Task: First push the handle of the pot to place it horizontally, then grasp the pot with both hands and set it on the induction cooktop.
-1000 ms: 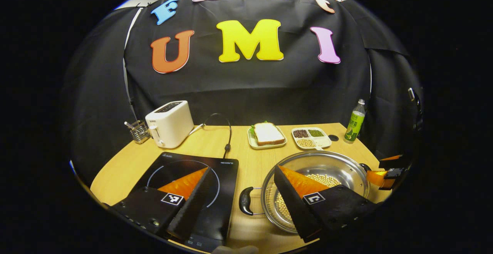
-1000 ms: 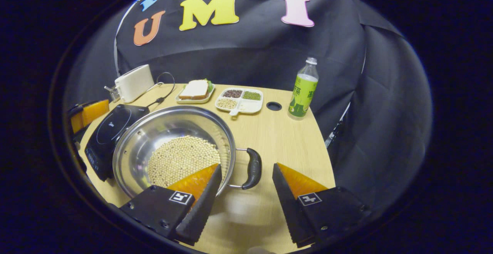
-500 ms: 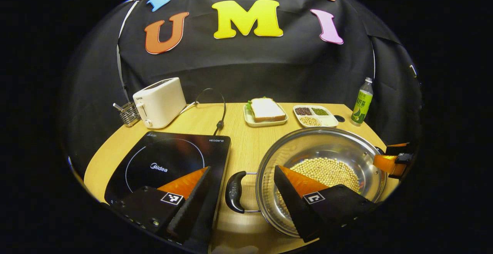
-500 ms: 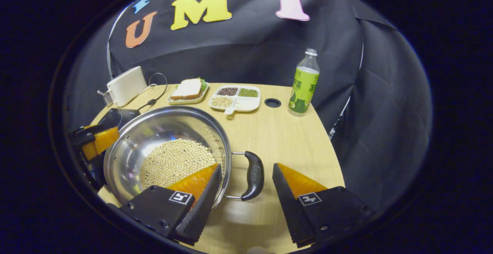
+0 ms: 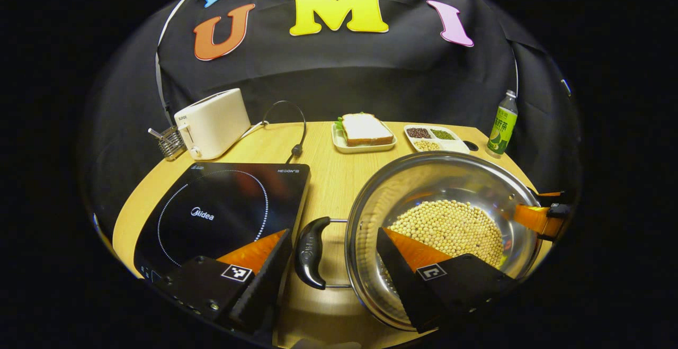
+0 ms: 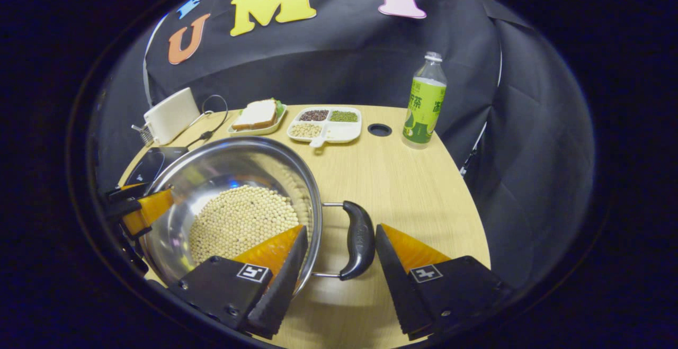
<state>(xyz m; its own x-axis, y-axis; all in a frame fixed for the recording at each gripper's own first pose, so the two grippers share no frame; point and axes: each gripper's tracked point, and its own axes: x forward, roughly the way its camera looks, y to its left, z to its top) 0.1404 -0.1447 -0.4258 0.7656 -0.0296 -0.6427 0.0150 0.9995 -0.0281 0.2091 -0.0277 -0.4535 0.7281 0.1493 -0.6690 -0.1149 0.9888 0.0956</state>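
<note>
One pot (image 5: 445, 179) of beans with two black handles, one induction cooktop (image 5: 222, 206) at nine o'clock of it. At twelve: one toaster (image 5: 212, 122), one sandwich plate (image 5: 364, 145), one divided dish (image 5: 437, 140), one green bottle (image 6: 425, 103). Two grippers: left gripper (image 5: 333, 256), right gripper (image 6: 339, 253).

Left hand-held gripper (image 5: 332, 264): two wedge-shaped fingers tapering to points, ribbed along their inner edges, each on a blocky matte housing with small screws. Every housing carries a square black-and-white marker tag on top, and the right hand-held gripper (image 6: 339, 264) has the same build and tags.
</note>
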